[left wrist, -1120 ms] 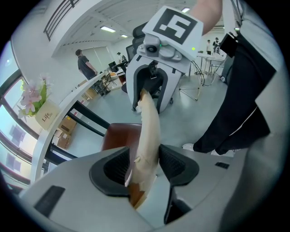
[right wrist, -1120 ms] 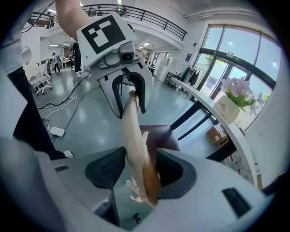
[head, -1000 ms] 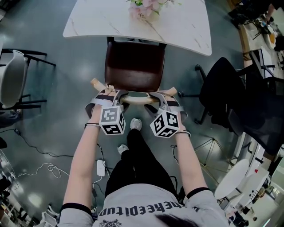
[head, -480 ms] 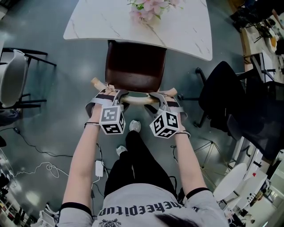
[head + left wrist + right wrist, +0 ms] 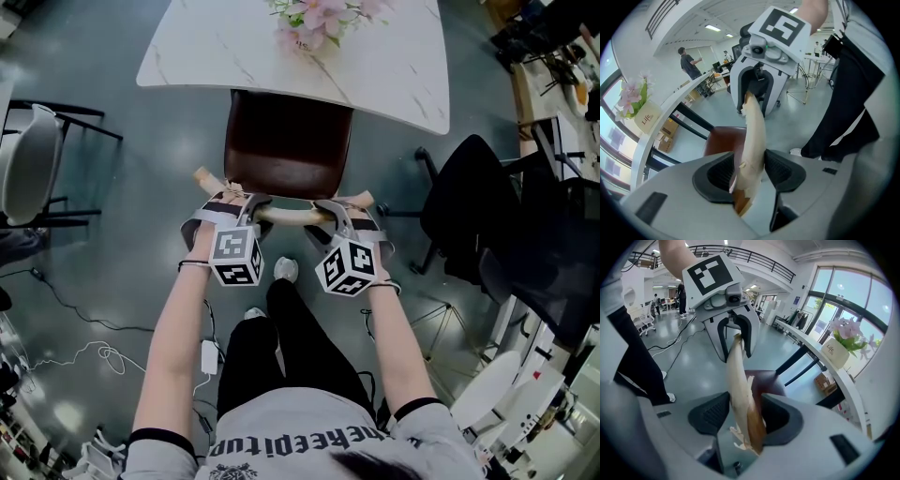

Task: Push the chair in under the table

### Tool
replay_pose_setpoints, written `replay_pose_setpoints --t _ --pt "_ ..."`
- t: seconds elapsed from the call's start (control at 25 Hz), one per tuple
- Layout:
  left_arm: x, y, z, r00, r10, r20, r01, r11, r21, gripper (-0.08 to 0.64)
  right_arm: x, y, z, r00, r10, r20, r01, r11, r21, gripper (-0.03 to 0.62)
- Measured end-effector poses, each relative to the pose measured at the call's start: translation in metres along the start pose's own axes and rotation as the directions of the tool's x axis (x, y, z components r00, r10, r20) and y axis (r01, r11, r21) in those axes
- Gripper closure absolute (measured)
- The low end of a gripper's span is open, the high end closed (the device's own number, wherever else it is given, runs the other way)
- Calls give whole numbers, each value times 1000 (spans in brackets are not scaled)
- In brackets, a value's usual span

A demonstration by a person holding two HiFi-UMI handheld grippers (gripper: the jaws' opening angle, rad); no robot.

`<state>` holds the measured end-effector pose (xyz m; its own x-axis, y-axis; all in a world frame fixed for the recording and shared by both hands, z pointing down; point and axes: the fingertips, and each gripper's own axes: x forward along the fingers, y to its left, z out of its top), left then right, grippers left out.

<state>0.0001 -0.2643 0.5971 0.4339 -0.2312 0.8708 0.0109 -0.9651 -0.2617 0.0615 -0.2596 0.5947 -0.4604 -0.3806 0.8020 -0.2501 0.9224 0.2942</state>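
Note:
A chair with a dark brown seat (image 5: 286,141) and a pale wooden backrest rail (image 5: 283,213) stands in front of the white marble table (image 5: 375,56), its front part under the table's edge. My left gripper (image 5: 251,202) is shut on the backrest rail (image 5: 753,136) near its left end. My right gripper (image 5: 322,205) is shut on the same rail (image 5: 740,390) near its right end. Each gripper view shows the other gripper clamped further along the rail, with the brown seat (image 5: 764,378) below.
A vase of pink flowers (image 5: 309,23) stands on the table. A black office chair (image 5: 473,202) sits to the right, a grey chair (image 5: 28,164) to the left. Cables and a power strip (image 5: 208,354) lie on the floor. The person's legs and a shoe (image 5: 285,270) are just behind the chair.
The chair has slid a little further forward under the table, with both grippers following on the rail. The person's foot has stepped forward.

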Motion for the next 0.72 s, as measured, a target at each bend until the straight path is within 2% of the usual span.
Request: replay_pose_setpoints --t 0.72 --pt "1 8 -4 1000 12 8 -12 1000 13 350 6 -7 3 999 -19 -27 20 999 40 365"
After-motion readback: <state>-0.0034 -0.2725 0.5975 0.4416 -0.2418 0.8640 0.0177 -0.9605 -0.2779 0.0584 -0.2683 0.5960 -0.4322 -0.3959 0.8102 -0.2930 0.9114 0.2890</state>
